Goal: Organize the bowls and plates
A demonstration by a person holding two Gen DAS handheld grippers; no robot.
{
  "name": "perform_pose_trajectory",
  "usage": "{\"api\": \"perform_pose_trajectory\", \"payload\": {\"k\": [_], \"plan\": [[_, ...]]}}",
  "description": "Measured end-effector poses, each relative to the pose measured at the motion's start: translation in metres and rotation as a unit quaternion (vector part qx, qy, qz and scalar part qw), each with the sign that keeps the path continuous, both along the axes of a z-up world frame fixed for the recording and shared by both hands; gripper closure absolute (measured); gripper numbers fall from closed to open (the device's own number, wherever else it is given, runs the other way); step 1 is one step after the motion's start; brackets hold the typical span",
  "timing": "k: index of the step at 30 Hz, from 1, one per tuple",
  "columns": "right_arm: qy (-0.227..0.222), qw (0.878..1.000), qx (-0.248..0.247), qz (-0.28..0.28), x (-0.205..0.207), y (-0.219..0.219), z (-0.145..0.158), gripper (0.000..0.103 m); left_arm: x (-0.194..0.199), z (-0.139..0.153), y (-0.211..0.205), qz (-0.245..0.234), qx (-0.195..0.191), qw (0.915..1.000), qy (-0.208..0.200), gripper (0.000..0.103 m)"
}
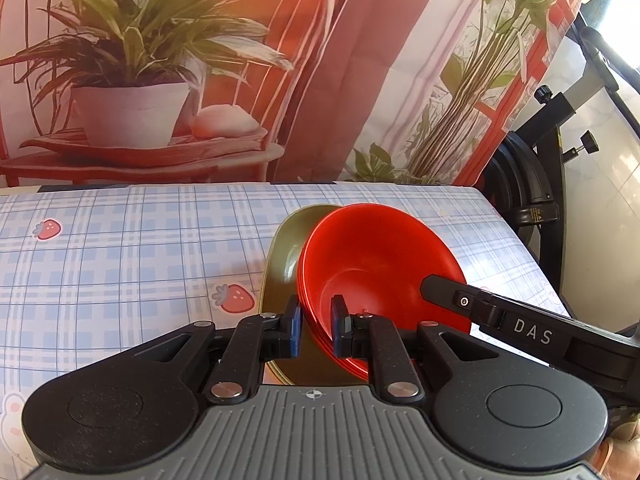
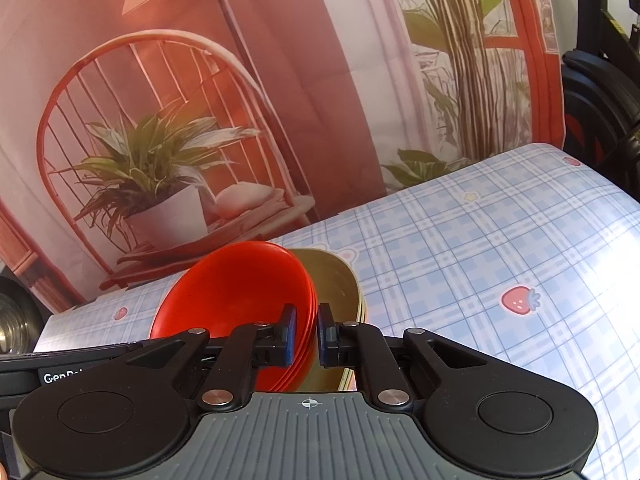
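Tabletop (image 1: 120, 248): bare checked cloth from 9 to 12 o'clock of the bowls, open passage there. Red bowls (image 1: 372, 264) nested against olive plates (image 1: 280, 264) block the centre. Right gripper (image 1: 520, 332) crosses in at 3 o'clock. Printed backdrop (image 1: 320, 80) closes the far edge at 12. Black stand (image 1: 552, 152) crowds 2 o'clock.

From the right wrist view: cloth at 1 to 4 o'clock of the stack lies bare (image 2: 500, 260).

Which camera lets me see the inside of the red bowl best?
The left wrist view: the red bowl opens toward it, showing its inside. In the right wrist view the bowl tilts away, partly hidden behind the gripper.
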State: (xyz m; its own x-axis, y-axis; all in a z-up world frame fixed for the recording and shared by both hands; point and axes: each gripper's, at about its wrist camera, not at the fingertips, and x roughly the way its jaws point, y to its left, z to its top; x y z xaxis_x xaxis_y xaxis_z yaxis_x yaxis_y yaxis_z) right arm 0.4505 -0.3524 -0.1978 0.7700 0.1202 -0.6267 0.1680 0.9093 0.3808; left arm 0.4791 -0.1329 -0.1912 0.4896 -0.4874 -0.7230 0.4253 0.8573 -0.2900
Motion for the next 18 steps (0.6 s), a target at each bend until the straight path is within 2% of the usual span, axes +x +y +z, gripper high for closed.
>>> {"api": "perform_pose_trajectory", "payload": {"k": [3,6,10,13,18], "plan": [[0.002,1.0,-0.006,0.002,0.0,0.0,0.0,0.093,-0.001,0.001,-0.002,-0.004,0.008,1.0,-0.005,0.087],[0.005,1.0,-0.023,0.004,0.001,0.004,0.002,0.084,-0.002,0.004,-0.003,-0.007,0.022,0.9997,-0.013,0.086],[-0.005,1.0,-0.022,0.006,-0.005,0.004,0.011,0.078,-0.006,0.011,-0.001,-0.006,0.039,0.9988,-0.027,0.083],[-0.008,0.999,-0.033,0.006,-0.01,0.006,0.02,0.077,-0.008,0.019,0.005,-0.006,0.035,0.999,-0.027,0.081],[-0.018,0.998,-0.052,0.007,-0.027,0.01,0.037,0.076,-0.024,0.038,0.015,0.003,0.042,0.9978,-0.051,0.081]]}}
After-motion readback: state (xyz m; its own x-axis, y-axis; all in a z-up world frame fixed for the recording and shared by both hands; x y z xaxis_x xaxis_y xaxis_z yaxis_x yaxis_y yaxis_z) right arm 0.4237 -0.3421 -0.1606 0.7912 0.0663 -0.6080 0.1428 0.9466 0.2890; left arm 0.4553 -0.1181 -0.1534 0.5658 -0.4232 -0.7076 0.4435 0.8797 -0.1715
